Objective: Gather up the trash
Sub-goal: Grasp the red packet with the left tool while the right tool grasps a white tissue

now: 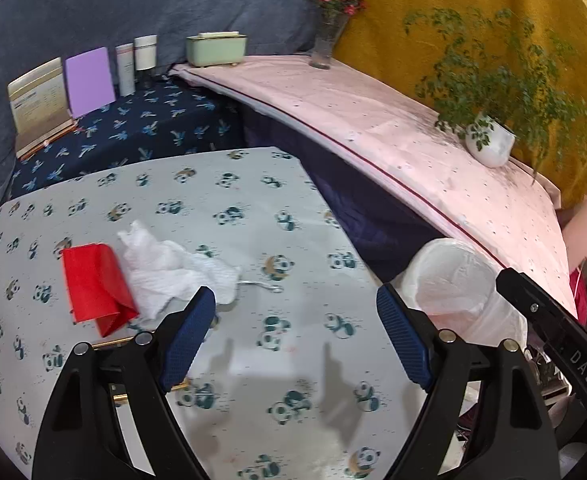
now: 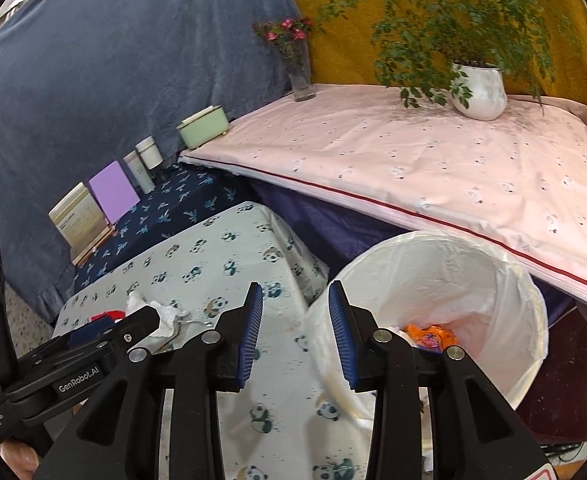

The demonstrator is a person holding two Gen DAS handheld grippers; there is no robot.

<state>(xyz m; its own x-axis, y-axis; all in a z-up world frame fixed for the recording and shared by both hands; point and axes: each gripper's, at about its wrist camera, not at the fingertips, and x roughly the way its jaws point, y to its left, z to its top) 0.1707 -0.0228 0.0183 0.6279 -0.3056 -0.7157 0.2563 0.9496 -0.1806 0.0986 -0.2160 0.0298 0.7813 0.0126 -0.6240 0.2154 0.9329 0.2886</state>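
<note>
The left hand-held gripper [image 1: 296, 304] hangs wide open and empty just short of the crumpled tissue [image 1: 169, 268] and red wrapper [image 1: 95, 286] on the worktop [image 1: 253, 216], while the right hand-held gripper [image 2: 295, 308], partly open and empty, sits at the lined bin [image 2: 493, 272] holding orange trash [image 2: 429, 334].
</note>
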